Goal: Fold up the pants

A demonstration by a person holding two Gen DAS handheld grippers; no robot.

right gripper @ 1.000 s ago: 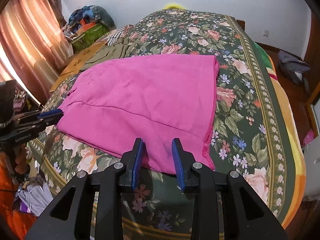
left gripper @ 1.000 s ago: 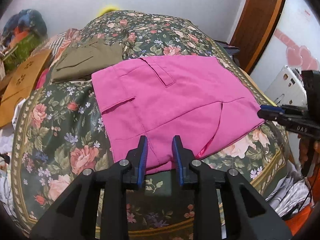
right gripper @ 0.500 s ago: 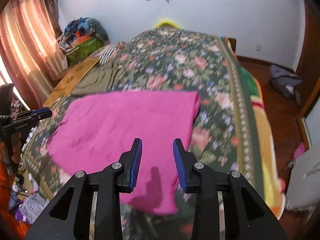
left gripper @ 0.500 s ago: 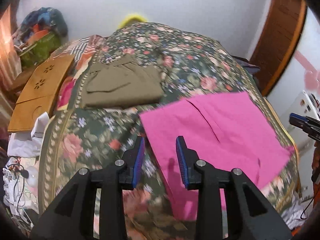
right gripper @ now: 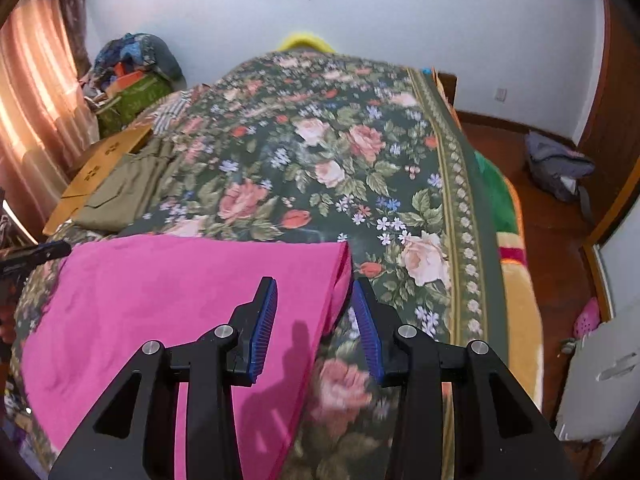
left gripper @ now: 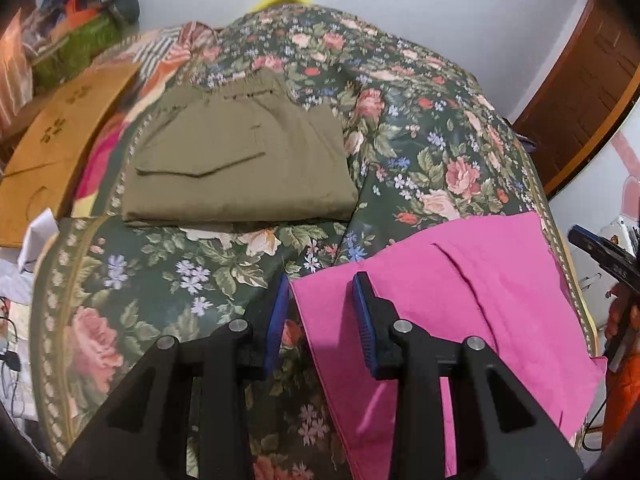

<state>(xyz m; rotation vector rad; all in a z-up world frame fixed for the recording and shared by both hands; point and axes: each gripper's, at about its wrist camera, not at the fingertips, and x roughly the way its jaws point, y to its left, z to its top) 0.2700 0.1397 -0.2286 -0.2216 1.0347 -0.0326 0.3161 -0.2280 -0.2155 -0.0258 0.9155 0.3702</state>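
Note:
Pink pants [left gripper: 460, 304] lie flat on the flowered bedspread [left gripper: 424, 152], partly folded. My left gripper [left gripper: 322, 292] is open and hovers over their far left corner, one finger on each side of the edge. In the right wrist view the pink pants [right gripper: 168, 304] fill the lower left. My right gripper [right gripper: 314, 300] is open over their far right corner, where the fold edge curves down. Neither gripper holds cloth. The right gripper's tip shows in the left wrist view [left gripper: 600, 252].
Folded olive-green pants [left gripper: 236, 160] lie on the bed beyond the pink ones. A brown cardboard sheet [left gripper: 60, 132] lies at the bed's left side. A pile of clothes [right gripper: 132, 68] sits by the curtain. A grey bag [right gripper: 556, 168] lies on the floor at right.
Both grippers have risen from the near hem of the pink pants and moved forward to the far corners. Both jaws have opened a little wider.

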